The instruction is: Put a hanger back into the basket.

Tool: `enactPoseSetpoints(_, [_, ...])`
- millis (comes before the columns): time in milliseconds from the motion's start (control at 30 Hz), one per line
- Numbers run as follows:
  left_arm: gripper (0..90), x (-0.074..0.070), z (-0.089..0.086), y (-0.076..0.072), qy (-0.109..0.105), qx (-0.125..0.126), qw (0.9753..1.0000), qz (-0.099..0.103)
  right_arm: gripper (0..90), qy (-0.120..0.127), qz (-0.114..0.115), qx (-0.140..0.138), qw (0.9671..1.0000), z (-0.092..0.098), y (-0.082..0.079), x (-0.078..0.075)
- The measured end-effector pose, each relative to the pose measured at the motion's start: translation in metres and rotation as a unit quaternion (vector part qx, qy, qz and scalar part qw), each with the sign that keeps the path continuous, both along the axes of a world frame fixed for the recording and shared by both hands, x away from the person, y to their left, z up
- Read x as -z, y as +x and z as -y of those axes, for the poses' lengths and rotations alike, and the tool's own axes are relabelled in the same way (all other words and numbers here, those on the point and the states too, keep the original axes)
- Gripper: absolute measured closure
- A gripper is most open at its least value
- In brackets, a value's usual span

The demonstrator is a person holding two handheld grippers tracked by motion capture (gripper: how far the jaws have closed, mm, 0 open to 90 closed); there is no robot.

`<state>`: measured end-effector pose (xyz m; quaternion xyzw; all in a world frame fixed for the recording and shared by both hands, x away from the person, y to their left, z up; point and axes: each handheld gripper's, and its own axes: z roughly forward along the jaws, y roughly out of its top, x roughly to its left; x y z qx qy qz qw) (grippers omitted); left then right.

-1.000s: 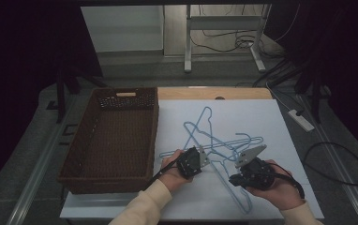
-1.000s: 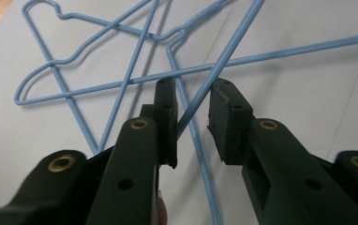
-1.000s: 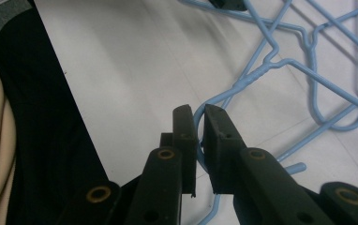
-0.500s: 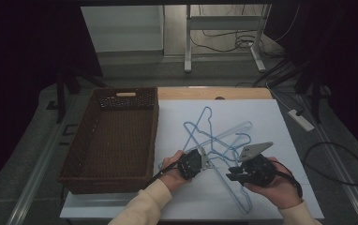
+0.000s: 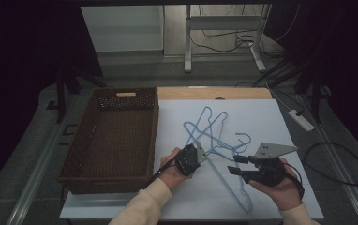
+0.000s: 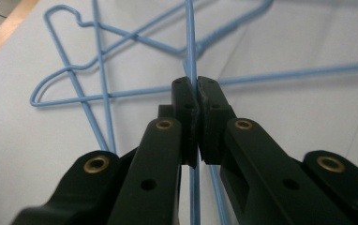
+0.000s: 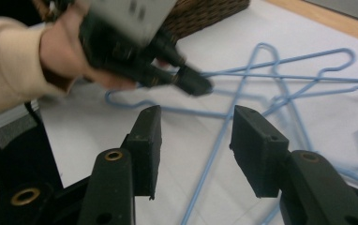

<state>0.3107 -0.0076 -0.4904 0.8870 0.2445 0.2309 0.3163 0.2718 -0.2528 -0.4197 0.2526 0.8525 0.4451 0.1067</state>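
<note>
A tangle of light blue wire hangers (image 5: 212, 136) lies on the white sheet (image 5: 261, 117). My left gripper (image 5: 203, 156) sits at the near left of the pile, shut on one blue hanger wire (image 6: 190, 42) that runs straight up between its pads (image 6: 196, 91). My right gripper (image 5: 237, 164) hovers open just right of it, with its jaws pointing left over a long hanger wire (image 7: 214, 150) and touching nothing. In the right gripper view my open right gripper (image 7: 198, 117) faces the left gripper (image 7: 186, 80) and the hand holding it.
An empty brown wicker basket (image 5: 93, 140) stands on the table left of the sheet, close to the left hand. The wooden table edge (image 5: 191, 93) lies at the back. Cables and a power strip (image 5: 301, 119) are on the floor to the right.
The right gripper has shifted slightly rightward and its top plate has swung out. The left gripper has stayed shut on the hanger wire in nearly the same spot.
</note>
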Motion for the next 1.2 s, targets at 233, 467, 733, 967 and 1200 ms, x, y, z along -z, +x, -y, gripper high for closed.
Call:
enactPoseSetpoints(233, [87.6, -0.018, -0.009, -0.003, -0.059, -0.031, 0.9978, 0.003, 53.2, 0.002, -0.010, 0.001, 0.9999, 0.004, 0.002, 0.026])
enactPoseSetpoints(467, [87.7, -0.032, -0.016, -0.006, -0.100, -0.040, 0.9942, -0.003, 52.3, -0.004, -0.023, 0.012, 0.9997, 0.010, 0.007, 0.039])
enactPoseSetpoints(733, [87.7, -0.055, -0.032, -0.015, -0.159, -0.037, 0.9863, -0.022, 51.7, 0.004, -0.024, 0.036, 0.9990, 0.022, 0.011, 0.044])
enactPoseSetpoints(967, [87.8, -0.080, -0.053, -0.022, -0.190, -0.038, 0.9809, -0.015, 50.9, 0.009, -0.023, 0.050, 0.9984, 0.027, 0.013, 0.047])
enactPoseSetpoints(1200, [87.7, -0.104, -0.086, -0.027, -0.212, -0.054, 0.9758, 0.001, 49.4, 0.013, -0.022, 0.066, 0.9975, 0.031, 0.015, 0.048])
